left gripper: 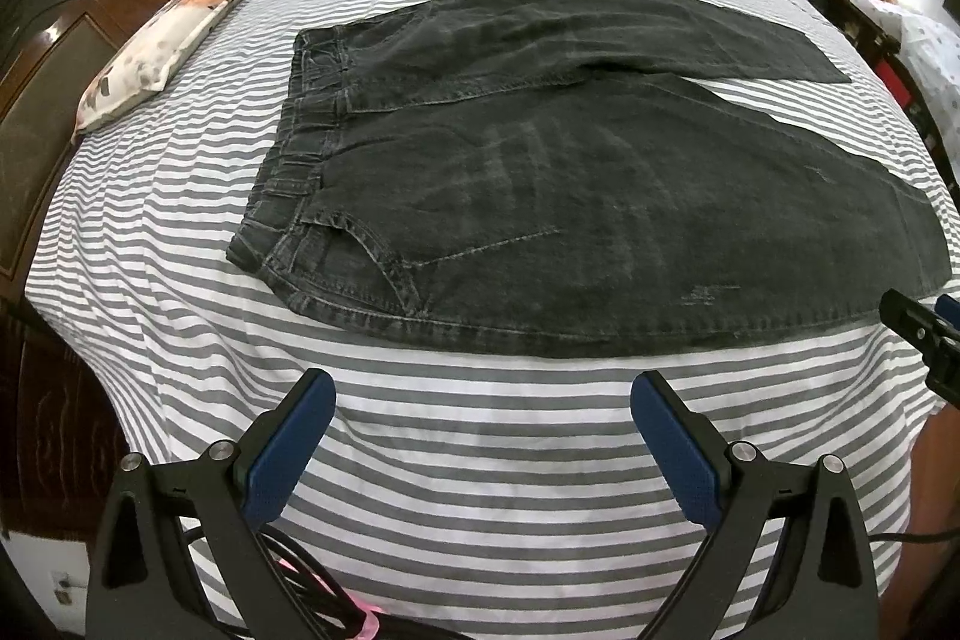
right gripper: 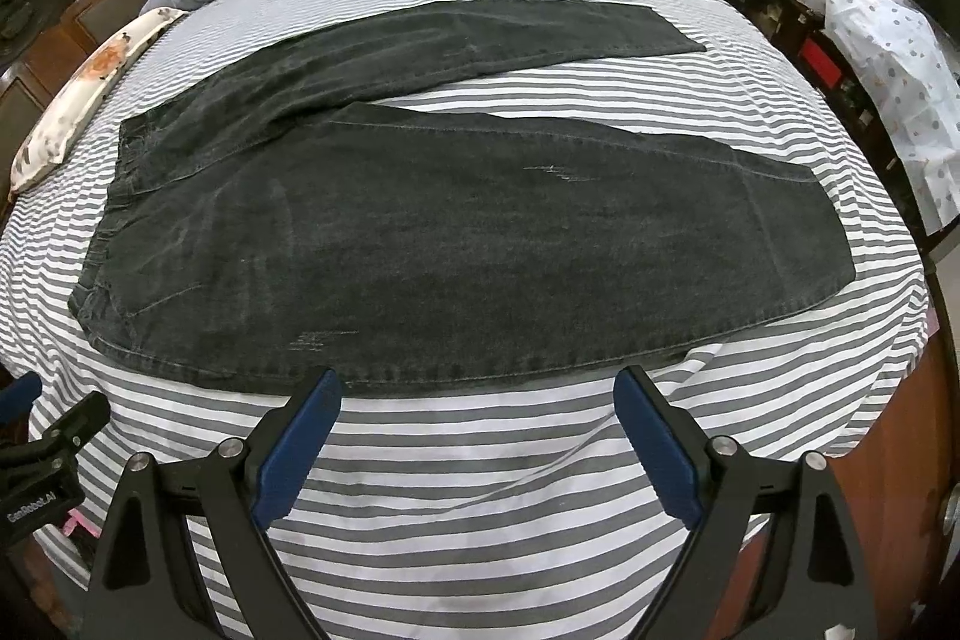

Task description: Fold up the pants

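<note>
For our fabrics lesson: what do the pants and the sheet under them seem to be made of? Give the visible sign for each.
Pants: probably denim, faded charcoal-black, matte; contrast-stitched seams, belt loops and worn pale patches show it.
Sheet: apparently thin woven cotton or a blend, grey-and-white striped, matte; it lies in soft, shallow wrinkles. The exact fibre can't be told.

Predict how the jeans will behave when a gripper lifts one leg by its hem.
The jeans lie flat on the sheet, so the leg will probably drape, not stay stiff. The denim looks thick, so likely heavy. Both the left gripper and the right gripper are open.
</note>
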Demonstrator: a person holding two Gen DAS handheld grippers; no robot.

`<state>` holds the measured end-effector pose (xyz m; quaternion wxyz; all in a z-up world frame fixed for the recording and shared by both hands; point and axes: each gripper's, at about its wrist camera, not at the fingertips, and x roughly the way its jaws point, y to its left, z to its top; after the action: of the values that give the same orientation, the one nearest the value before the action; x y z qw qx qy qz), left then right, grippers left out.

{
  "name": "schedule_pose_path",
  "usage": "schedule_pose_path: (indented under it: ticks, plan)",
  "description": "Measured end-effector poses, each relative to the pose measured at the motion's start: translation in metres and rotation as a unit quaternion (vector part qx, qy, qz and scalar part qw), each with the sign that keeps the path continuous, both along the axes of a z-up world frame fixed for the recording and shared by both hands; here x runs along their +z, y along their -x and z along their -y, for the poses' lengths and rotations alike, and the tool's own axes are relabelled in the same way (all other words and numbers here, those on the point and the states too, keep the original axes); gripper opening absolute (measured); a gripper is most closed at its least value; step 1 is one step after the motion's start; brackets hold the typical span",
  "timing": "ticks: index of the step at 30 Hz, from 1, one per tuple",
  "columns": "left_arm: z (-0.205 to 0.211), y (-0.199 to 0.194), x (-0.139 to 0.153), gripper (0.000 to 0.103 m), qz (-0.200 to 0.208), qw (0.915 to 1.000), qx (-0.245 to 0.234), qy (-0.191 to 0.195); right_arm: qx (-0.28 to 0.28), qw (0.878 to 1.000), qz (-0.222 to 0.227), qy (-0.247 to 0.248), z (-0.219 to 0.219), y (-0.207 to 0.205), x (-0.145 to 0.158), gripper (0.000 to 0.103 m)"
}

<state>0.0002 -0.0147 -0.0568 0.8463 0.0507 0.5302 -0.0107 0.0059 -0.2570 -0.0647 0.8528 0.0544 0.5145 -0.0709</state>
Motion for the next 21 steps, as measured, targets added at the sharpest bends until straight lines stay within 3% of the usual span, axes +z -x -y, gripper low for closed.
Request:
schedule_pose_path:
  ticks: [21]
  plan:
    - [-0.017,-0.023,-0.002,0.098,0.013,0.9998,-0.002,0.016,-0.003,1.0,0.014,-0.011,-0.006,-0.003,0.007,0.096]
